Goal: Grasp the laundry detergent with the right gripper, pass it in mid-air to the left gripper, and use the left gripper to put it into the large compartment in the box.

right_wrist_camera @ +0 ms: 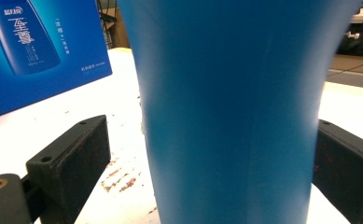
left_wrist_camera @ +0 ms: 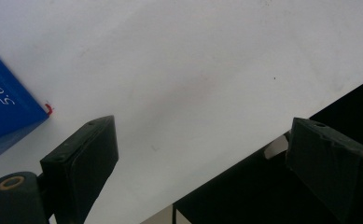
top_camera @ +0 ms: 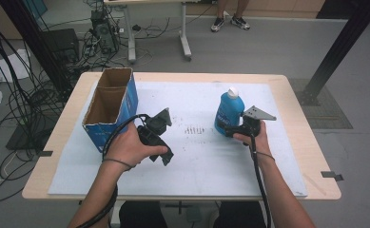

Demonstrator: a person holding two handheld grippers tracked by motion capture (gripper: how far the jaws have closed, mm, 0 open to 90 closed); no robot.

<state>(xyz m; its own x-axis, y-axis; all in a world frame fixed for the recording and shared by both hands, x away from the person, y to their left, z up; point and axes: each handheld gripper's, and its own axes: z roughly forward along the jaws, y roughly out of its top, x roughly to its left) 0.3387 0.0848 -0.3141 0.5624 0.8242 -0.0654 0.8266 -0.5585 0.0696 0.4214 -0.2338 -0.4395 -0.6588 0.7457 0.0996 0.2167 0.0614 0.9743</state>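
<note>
A blue bottle [top_camera: 228, 114] with a white cap stands upright on the right half of a white mat [top_camera: 197, 161] that covers most of a pale wooden desk [top_camera: 311, 156]. The right gripper [top_camera: 234, 130], held in the person's right hand [top_camera: 254, 137], sits at the bottle's base on the side nearer the person. In the right gripper view the bottle's blue body [right_wrist_camera: 230, 112] stands between the two black jaws, which are spread wide: a clear strip of mat shows between the left jaw and the bottle, while the right jaw lies just beside the bottle's edge, and whether it touches cannot be told. Well apart, on the left half of the mat, the person's left hand [top_camera: 130, 147] holds the left gripper [top_camera: 166, 156] low over the mat, its jaws spread wide with nothing between them, only bare mat below. An open blue cardboard box [top_camera: 110, 107] with two compartments stands at the mat's left edge, just beyond the left hand. Faint rows of dark marks [top_camera: 195, 129] lie on the mat between the two grippers.
</note>
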